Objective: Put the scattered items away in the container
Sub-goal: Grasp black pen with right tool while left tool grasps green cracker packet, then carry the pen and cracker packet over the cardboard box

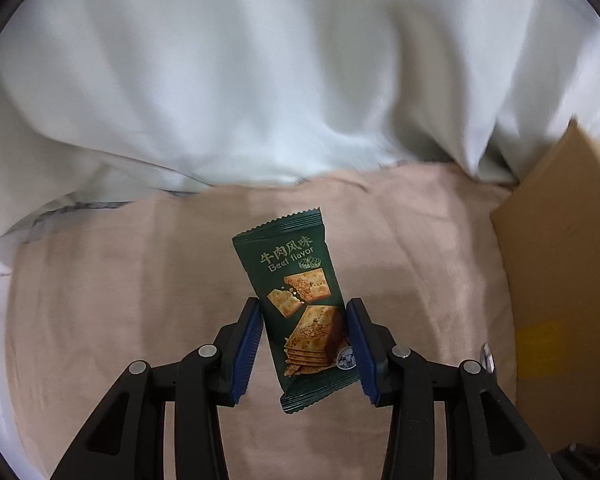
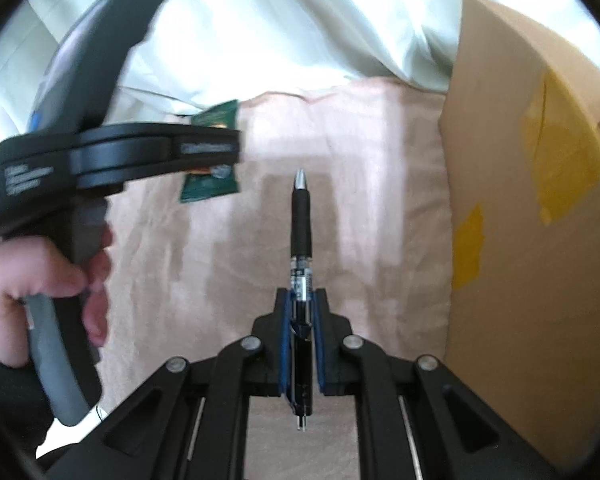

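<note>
My left gripper point(image 1: 305, 320) is shut on a dark green beef-flavor cracker packet point(image 1: 296, 296) and holds it above the pink cloth point(image 1: 140, 300). In the right wrist view the left gripper point(image 2: 232, 148) shows at the left, with the packet point(image 2: 208, 188) in it. My right gripper point(image 2: 300, 308) is shut on a black pen point(image 2: 301, 224), tip pointing forward, above the cloth. The cardboard box point(image 2: 512, 200) stands just right of the pen; it also shows at the right edge of the left wrist view point(image 1: 560, 260).
A white sheet point(image 1: 260, 80) hangs behind the pink cloth. A person's hand point(image 2: 40, 280) grips the left gripper's handle. Yellow tape point(image 2: 560, 152) marks the box wall.
</note>
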`<state>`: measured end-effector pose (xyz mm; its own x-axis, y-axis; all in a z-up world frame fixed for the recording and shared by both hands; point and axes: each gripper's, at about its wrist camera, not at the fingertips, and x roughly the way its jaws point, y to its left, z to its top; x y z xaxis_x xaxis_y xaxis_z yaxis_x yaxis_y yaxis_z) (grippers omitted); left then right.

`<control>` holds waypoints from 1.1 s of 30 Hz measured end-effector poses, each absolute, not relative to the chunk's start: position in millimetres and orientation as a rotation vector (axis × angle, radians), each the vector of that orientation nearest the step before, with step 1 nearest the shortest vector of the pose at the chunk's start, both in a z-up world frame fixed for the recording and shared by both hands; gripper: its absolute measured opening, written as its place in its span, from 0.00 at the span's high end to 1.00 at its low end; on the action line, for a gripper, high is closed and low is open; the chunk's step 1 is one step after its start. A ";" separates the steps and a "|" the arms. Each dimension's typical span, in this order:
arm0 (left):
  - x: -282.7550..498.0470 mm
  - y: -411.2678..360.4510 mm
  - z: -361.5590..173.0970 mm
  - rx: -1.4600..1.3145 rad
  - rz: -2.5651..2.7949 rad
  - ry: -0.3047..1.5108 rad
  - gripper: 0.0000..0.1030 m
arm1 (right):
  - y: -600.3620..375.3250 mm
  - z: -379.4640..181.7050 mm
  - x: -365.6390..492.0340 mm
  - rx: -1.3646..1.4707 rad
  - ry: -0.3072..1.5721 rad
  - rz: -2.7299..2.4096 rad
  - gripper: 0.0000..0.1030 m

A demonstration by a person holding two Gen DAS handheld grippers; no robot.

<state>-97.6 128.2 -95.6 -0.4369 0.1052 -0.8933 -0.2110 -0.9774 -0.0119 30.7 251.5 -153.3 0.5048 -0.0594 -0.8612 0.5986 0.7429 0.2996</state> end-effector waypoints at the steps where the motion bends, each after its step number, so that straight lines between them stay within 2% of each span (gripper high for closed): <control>1: -96.3 124.8 -88.8 -1.550 2.515 0.142 0.57 | 251.6 -148.4 30.8 0.631 0.964 -0.429 0.87; 7: -81.4 95.0 -69.7 -1.558 2.528 0.065 0.57 | 244.4 -120.9 31.8 0.565 0.943 -0.443 0.87; 14: -63.7 101.1 -38.4 -1.519 2.499 0.058 0.57 | 208.1 -98.2 48.2 0.536 0.893 -0.447 0.87; 21: -43.6 141.2 -4.2 -1.445 2.416 0.074 0.57 | 165.9 -77.1 32.4 0.541 0.842 -0.510 0.87; 33: -29.4 256.1 60.8 -1.302 2.273 0.093 0.57 | 96.5 -34.6 -67.7 0.554 0.776 -0.697 0.87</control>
